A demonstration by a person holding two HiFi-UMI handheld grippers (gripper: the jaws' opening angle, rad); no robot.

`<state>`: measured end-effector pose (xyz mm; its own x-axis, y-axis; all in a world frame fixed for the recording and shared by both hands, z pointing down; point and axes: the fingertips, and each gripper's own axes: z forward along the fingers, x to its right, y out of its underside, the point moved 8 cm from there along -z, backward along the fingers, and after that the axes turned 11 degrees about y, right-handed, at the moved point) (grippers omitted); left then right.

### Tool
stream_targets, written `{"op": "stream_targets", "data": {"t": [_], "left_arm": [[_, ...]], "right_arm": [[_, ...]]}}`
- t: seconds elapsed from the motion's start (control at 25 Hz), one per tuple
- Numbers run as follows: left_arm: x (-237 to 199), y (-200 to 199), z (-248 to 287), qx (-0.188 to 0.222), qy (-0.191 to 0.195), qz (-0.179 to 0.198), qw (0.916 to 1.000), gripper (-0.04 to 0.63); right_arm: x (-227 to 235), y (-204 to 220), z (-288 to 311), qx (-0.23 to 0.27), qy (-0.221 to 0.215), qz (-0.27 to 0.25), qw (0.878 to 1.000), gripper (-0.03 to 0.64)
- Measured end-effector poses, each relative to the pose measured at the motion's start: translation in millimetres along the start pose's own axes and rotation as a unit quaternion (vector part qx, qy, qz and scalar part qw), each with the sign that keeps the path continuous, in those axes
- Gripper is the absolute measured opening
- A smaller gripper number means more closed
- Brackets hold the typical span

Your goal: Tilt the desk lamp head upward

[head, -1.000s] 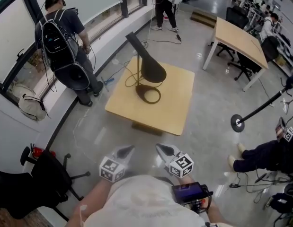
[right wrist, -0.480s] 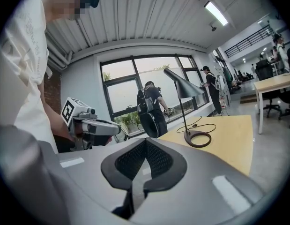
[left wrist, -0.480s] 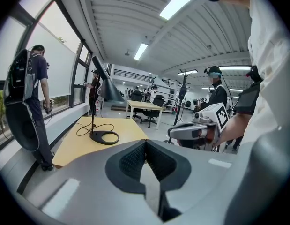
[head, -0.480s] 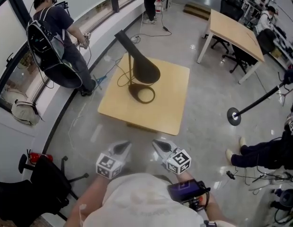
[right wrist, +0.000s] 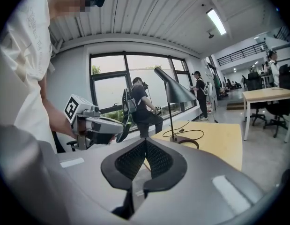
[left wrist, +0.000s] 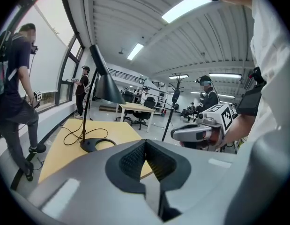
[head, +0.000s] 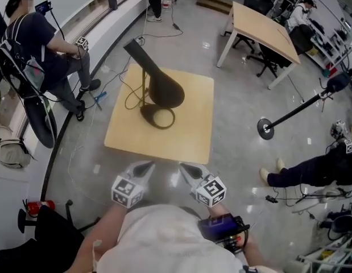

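Note:
A dark desk lamp stands on a small square wooden table (head: 190, 135), and its cone head (head: 160, 87) hangs downward over its ring base (head: 157, 118). A cable loops beside the stem. My left gripper (head: 146, 166) and right gripper (head: 186, 168) are side by side near my body, short of the table's near edge and well apart from the lamp. Both are shut with nothing between the pads. In the left gripper view, the lamp head (left wrist: 106, 86) and base (left wrist: 94, 144) lie ahead at left. The right gripper view has the lamp head (right wrist: 175, 92) ahead at right.
A person with a backpack (head: 33, 50) stands by the window wall at left. A second wooden table (head: 261, 30) with chairs is at the back right. A stand with a round foot (head: 267, 128) and a seated person's legs (head: 303, 172) are at right. An office chair (head: 48, 235) is at lower left.
The head view has shifted, so the table and lamp sit further left in the picture. The person with the backpack has slid left too. Both grippers stay shut in front of me.

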<state>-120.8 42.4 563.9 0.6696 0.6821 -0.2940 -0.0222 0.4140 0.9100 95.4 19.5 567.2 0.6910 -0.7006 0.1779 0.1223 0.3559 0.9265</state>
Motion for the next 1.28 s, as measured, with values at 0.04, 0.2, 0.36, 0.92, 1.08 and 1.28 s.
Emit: {"op": "stream_targets", "data": {"t": [0.04, 0.2, 0.36, 0.92, 1.08, 1.28], "left_arm": [[-7.3, -1.5, 0.6, -0.001, 0.008, 0.000, 1.0000, 0.002], [-33.7, -11.6, -3.5, -0.001, 0.031, 0.005, 0.9995, 0.002], [-59.3, -19.4, -6.9, -0.001, 0.050, 0.015, 0.9986, 0.002], [-121.7, -33.9, -28.8, -0.011, 0.077, 0.033, 0.9964, 0.002], [-127.7, -46.6, -23.4, -0.008, 0.075, 0.036, 0.9965, 0.002], [-145.7, -68.7, -17.8, -0.008, 0.059, 0.059, 0.9965, 0.002]], "right_arm": [[-0.5, -3.0, 5.1, -0.002, 0.008, -0.001, 1.000, 0.014], [-6.8, -11.0, 24.8, 0.001, 0.035, 0.000, 0.999, 0.014], [-10.9, -26.0, 43.8, 0.006, 0.056, -0.010, 0.998, 0.014], [2.3, -62.1, 78.1, 0.010, 0.110, -0.049, 0.993, 0.014], [17.6, -75.0, 84.9, 0.010, 0.101, -0.048, 0.994, 0.014], [43.3, -87.8, 94.6, 0.016, 0.090, -0.048, 0.995, 0.014]]}}
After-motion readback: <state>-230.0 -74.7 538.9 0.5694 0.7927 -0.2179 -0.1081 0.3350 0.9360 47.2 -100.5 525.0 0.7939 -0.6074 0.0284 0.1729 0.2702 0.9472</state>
